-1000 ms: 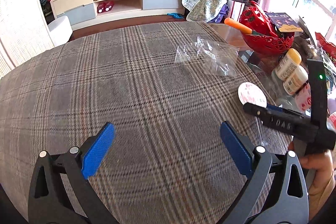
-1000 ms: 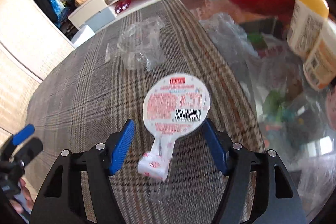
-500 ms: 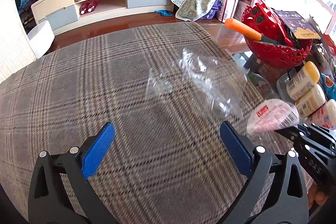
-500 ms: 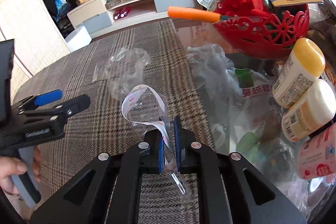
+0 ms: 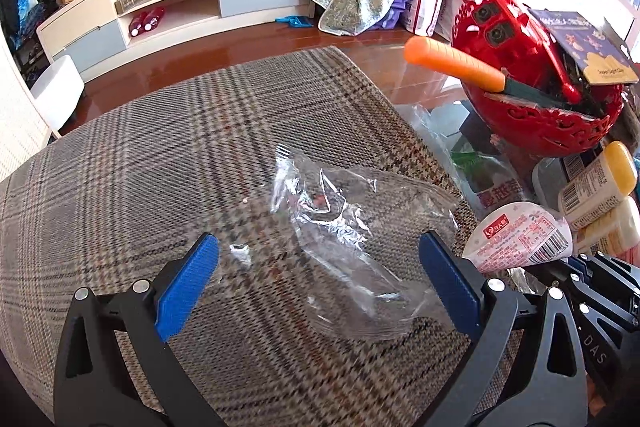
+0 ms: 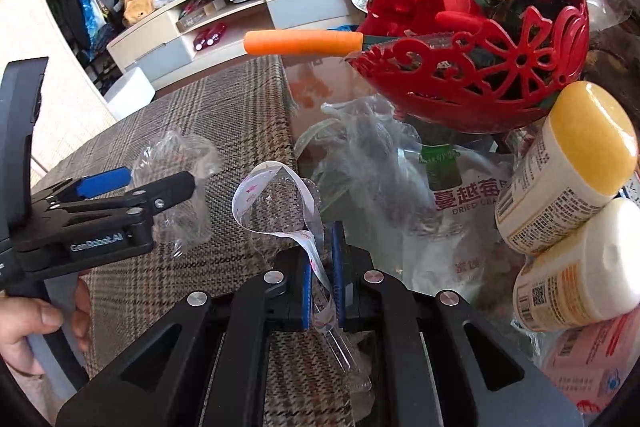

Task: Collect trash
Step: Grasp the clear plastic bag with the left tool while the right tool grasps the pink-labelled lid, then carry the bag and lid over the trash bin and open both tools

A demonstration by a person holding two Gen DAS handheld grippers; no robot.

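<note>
Two pieces of trash are being dealt with: the lid wrapper is being pinched between the closed right gripper fingers, while the clear plastic wrapper is being straddled, seemingly untouched, by the wide-open left gripper for grasping.

I read "GenRobot.AI" on left gripper body; "DRIED CRA…" under Chinese print on snack bag.

The left gripper, jaws wide apart, hovers over a crumpled clear wrapper on the plaid cloth.
</note>
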